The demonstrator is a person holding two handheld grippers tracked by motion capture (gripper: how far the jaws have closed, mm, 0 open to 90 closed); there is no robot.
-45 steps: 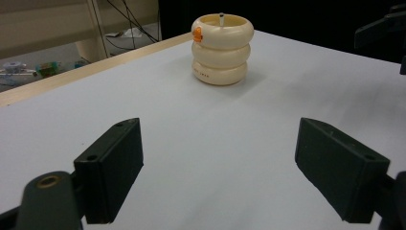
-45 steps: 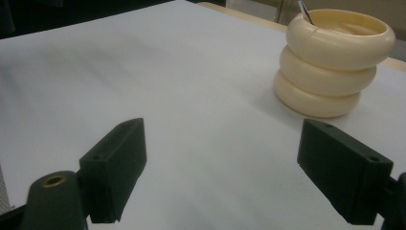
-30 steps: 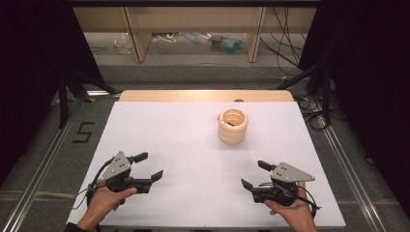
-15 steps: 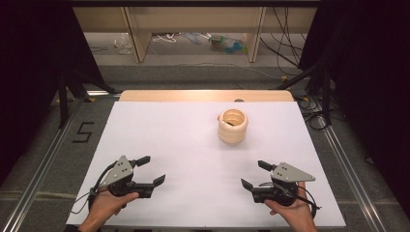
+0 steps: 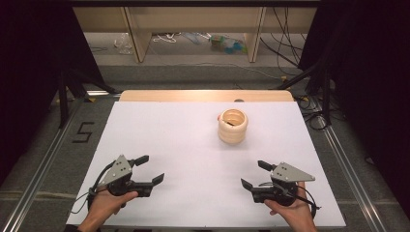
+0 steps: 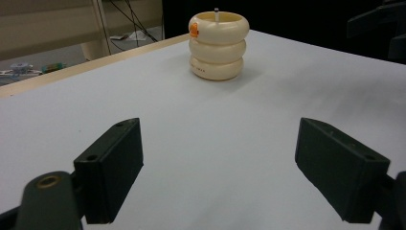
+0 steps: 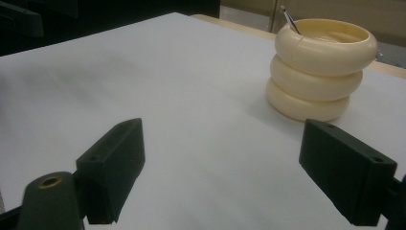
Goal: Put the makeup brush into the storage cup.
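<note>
Although neither gripper has touched it, the cream ribbed cup looks like a stiff, smooth, fairly light thing, moulded as three stacked rings with a small orange mark near its rim and a thin metal stick leaning inside it. It stands upright on the white bench, toward the far edge and a little right of the middle, well apart from both grippers. Its glossy bulges would probably be slippery, so a sound hold seems to be across the body with the jaws seated in one of the grooves between rings, or over the rim with one jaw inside; a pinch on a bulge could slide off, and a hard knock could tip the cup and spill the stick. The left gripper hovers low near the front left of the bench, jaws spread wide and empty, pointing toward the cup. The right gripper sits near the front right, jaws likewise wide and empty. Against the picture from a second ago, the left hand has drawn back toward the near edge, taking its gripper lower in the high view, while the right gripper and the cup lie where they were.
</note>
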